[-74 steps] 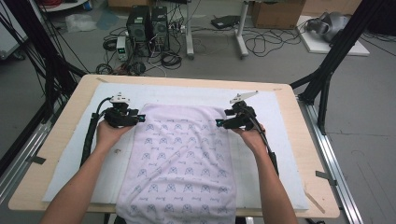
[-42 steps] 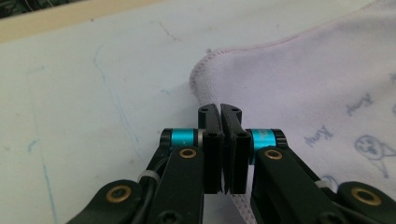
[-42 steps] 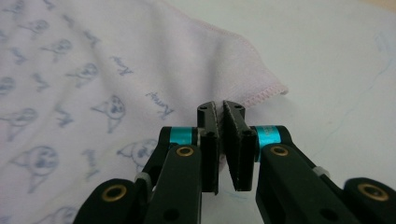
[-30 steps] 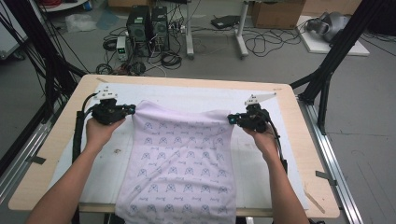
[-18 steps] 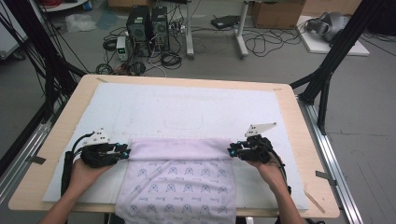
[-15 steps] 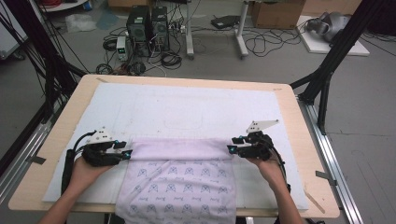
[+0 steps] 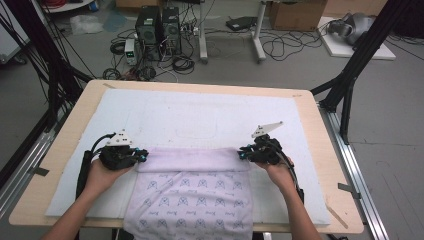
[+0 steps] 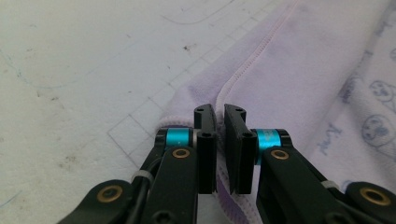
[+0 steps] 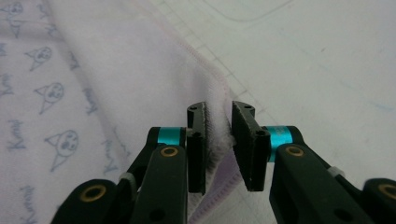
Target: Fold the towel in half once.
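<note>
A lilac towel (image 7: 190,200) with a small printed pattern lies on the white mat (image 7: 200,115), and its near end hangs over the table's front edge. Its far part is folded back toward me, showing as a plain band (image 7: 192,160). My left gripper (image 7: 141,156) sits at the band's left corner. In the left gripper view it (image 8: 220,116) is shut on the hemmed towel (image 8: 289,84) corner, jaws almost touching. My right gripper (image 7: 241,153) holds the right corner. In the right gripper view its jaws (image 9: 218,114) stand slightly wider, with a ridge of towel (image 9: 116,70) pinched between them.
The mat covers most of a wooden table (image 7: 320,130). Black frame legs (image 7: 350,75) stand at both sides. Beyond the far edge, computer towers (image 7: 157,25) and cables lie on the floor. Bare mat stretches beyond the fold.
Both grippers carried the towel's far corners up and back toward me, folding the far part over the near part. Over the last half second they have barely moved.
</note>
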Available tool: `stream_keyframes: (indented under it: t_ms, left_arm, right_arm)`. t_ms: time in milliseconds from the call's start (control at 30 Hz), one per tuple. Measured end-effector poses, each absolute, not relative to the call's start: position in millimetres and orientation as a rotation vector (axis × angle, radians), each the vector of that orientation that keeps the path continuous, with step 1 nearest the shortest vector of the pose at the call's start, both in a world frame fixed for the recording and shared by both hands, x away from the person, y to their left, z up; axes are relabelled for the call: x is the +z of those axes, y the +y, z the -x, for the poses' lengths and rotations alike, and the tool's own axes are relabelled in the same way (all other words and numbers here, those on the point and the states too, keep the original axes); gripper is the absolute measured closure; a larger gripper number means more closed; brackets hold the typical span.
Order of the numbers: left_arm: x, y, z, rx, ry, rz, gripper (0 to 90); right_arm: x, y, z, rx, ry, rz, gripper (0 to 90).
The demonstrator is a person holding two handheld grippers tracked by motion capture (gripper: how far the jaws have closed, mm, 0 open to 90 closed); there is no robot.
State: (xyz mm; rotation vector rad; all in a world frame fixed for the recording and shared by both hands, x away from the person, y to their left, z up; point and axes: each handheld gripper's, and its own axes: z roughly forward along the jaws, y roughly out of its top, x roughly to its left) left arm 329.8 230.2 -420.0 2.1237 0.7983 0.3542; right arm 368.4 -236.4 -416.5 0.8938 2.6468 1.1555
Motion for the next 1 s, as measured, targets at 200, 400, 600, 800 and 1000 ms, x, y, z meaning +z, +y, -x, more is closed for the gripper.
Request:
stream_keyframes:
  t_ms: [200, 400, 600, 800, 1000]
  left_arm:
    - [-410, 239, -319, 0.375, 0.796, -2.056, 82.8]
    - [-414, 243, -298, 0.371, 0.767, -2.064, 79.9]
    - [-424, 239, -290, 0.360, 0.759, -2.111, 75.8]
    - [-415, 244, -284, 0.387, 0.745, -2.079, 83.5]
    - [-407, 249, -255, 0.392, 0.696, -2.055, 83.5]
  right_arm:
    - [-398, -242, -351, 1.221, 2.582, -0.821, 77.6]
    - [-399, -245, -326, 1.277, 2.586, -0.747, 77.0]
    - [-413, -244, -312, 1.238, 2.626, -0.733, 76.7]
    - [-407, -249, -306, 1.293, 2.610, -0.717, 80.2]
    - [-399, -255, -279, 1.325, 2.608, -0.656, 81.9]
